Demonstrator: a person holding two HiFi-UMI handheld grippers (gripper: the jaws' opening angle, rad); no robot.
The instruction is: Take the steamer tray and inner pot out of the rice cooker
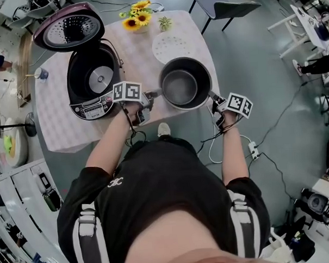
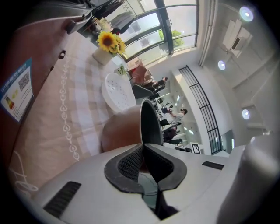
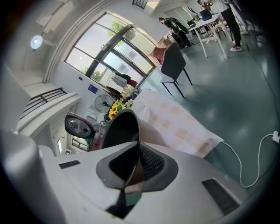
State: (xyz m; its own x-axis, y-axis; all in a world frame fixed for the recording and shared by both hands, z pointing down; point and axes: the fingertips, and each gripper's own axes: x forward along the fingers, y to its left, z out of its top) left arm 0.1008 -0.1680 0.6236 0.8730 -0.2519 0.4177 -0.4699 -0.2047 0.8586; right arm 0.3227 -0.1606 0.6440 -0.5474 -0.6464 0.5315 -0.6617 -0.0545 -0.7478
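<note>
The dark metal inner pot [image 1: 184,84] is out of the rice cooker [image 1: 94,79] and sits over the near right part of the table, with nothing inside it. My left gripper [image 1: 147,99] is shut on its left rim and my right gripper [image 1: 215,101] is shut on its right rim. In the left gripper view the rim [image 2: 148,120] runs straight into the closed gripper [image 2: 142,151]. The right gripper view shows that gripper [image 3: 139,151] pinching the pot wall [image 3: 120,129]. The white steamer tray [image 1: 170,47] lies flat on the cloth behind the pot. I cannot tell whether the pot's base touches the table.
The cooker's lid [image 1: 68,26] stands open at the back left. A vase of sunflowers [image 1: 137,16] and a small plant [image 1: 164,23] stand at the table's far edge. A chair [image 1: 224,8] is beyond the table, and cables with a power strip [image 1: 253,150] lie on the floor at right.
</note>
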